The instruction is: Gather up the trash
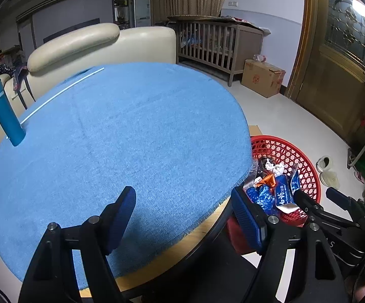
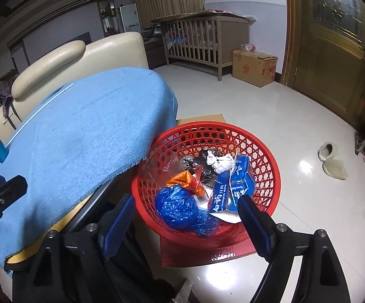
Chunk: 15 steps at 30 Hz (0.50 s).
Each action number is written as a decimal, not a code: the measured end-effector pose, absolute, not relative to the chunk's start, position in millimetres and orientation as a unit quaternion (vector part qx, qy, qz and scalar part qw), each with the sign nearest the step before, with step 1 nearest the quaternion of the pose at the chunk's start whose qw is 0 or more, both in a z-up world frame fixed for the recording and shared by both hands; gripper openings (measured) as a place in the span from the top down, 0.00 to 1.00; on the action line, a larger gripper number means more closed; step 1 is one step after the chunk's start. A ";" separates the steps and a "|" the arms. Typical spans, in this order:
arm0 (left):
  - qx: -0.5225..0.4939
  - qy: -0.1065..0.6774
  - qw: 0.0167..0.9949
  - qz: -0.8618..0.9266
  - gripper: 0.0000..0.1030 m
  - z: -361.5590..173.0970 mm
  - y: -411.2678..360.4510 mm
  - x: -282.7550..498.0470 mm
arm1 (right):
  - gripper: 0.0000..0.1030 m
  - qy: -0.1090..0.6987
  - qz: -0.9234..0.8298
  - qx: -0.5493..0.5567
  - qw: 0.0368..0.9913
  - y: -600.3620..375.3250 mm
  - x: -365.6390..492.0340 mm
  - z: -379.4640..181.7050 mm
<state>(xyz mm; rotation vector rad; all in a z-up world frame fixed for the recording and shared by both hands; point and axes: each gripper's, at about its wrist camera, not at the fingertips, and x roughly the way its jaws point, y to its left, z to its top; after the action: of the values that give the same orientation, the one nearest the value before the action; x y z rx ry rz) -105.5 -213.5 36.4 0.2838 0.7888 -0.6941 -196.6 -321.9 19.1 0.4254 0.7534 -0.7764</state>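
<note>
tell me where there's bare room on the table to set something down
Nearly the whole blue cloth is bare, from the near frayed edge back toward the sofa. Only its far left is taken, by a blue bottle and a thin white stick. The red basket beside the table is crowded with wrappers.

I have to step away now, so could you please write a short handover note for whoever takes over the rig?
Left gripper: open, empty, over the table edge.
Right gripper: open, empty, above the red basket.
Trash: blue bag, toothpaste boxes, orange wrapper and crumpled paper lie in the basket on the floor.
Blue cloth: only a blue bottle and a white stick are on it.
Left: little; decide whether the stick is trash.
</note>
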 end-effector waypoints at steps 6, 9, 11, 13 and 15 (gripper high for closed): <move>0.137 0.376 0.853 -0.335 0.24 35.1 -215.4 -107.7 | 0.17 0.357 -0.363 0.204 0.836 -322.0 -197.5 15.1; 0.138 0.377 0.851 -0.339 0.24 33.9 -216.9 -109.2 | 0.17 0.358 -0.366 0.206 0.834 -323.1 -199.4 13.5; 0.133 0.381 0.849 -0.342 0.24 32.9 -216.6 -108.7 | 0.17 0.359 -0.367 0.208 0.832 -324.2 -199.5 12.3; 0.126 0.385 0.848 -0.343 0.24 32.2 -215.5 -107.0 | 0.17 0.360 -0.369 0.208 0.831 -324.6 -200.4 11.3; 0.125 0.387 0.847 -0.341 0.24 31.8 -214.8 -105.8 | 0.17 0.359 -0.371 0.208 0.831 -324.9 -200.8 10.9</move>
<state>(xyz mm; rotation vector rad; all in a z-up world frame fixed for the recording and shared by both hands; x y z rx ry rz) -105.8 -214.8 31.8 0.2626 0.8160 -0.7195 -200.8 -324.9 10.9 0.4417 0.7614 -0.7860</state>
